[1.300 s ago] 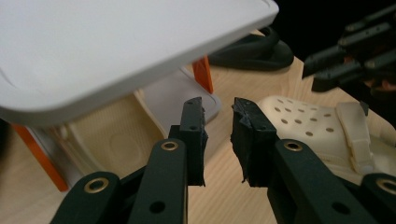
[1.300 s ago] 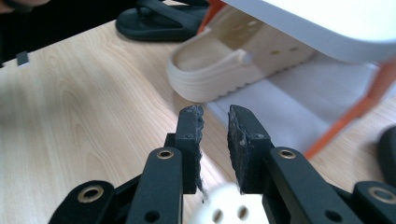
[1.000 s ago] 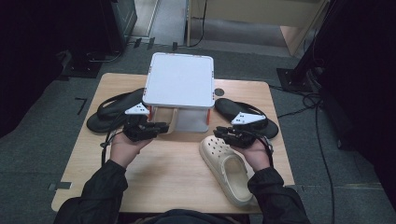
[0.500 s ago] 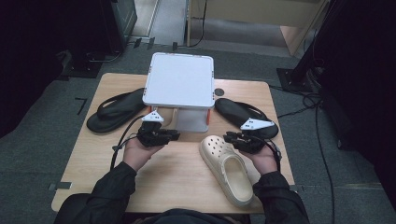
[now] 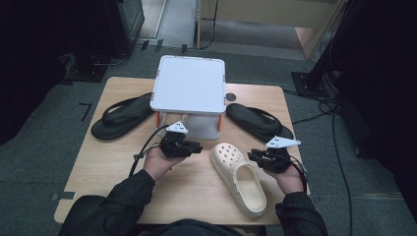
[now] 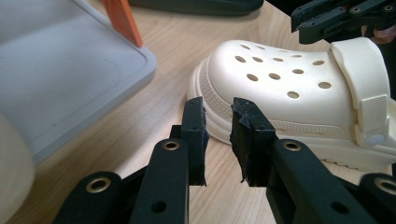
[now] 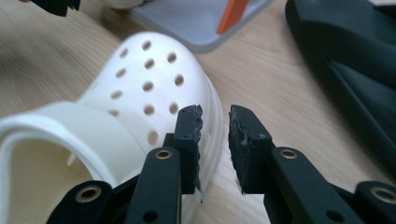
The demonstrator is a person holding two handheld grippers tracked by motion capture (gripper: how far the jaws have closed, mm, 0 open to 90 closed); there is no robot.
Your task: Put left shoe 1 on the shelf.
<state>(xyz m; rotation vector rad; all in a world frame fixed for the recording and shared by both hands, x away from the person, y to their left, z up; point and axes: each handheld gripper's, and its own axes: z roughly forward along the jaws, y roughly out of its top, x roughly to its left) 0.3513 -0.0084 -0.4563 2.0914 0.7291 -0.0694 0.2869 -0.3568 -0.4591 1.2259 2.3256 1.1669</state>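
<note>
A light wooden table [image 5: 123,167] stood on grey carpet [image 5: 44,147]. Toward twelve o'clock a paler strip of floor [image 5: 172,24] ran past a light wood cabinet [image 5: 275,14]. Dark equipment [image 5: 59,34] filled ten o'clock; black cables [image 5: 339,147] trailed at three o'clock.

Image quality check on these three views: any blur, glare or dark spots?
High view: soft overall, surroundings nearly black, the wooden table evenly lit. Left gripper view: the cream clog sharp, grey tray at near left blurred. Right gripper view: black sandal soft and dark, clog toe slightly washed out.
</note>
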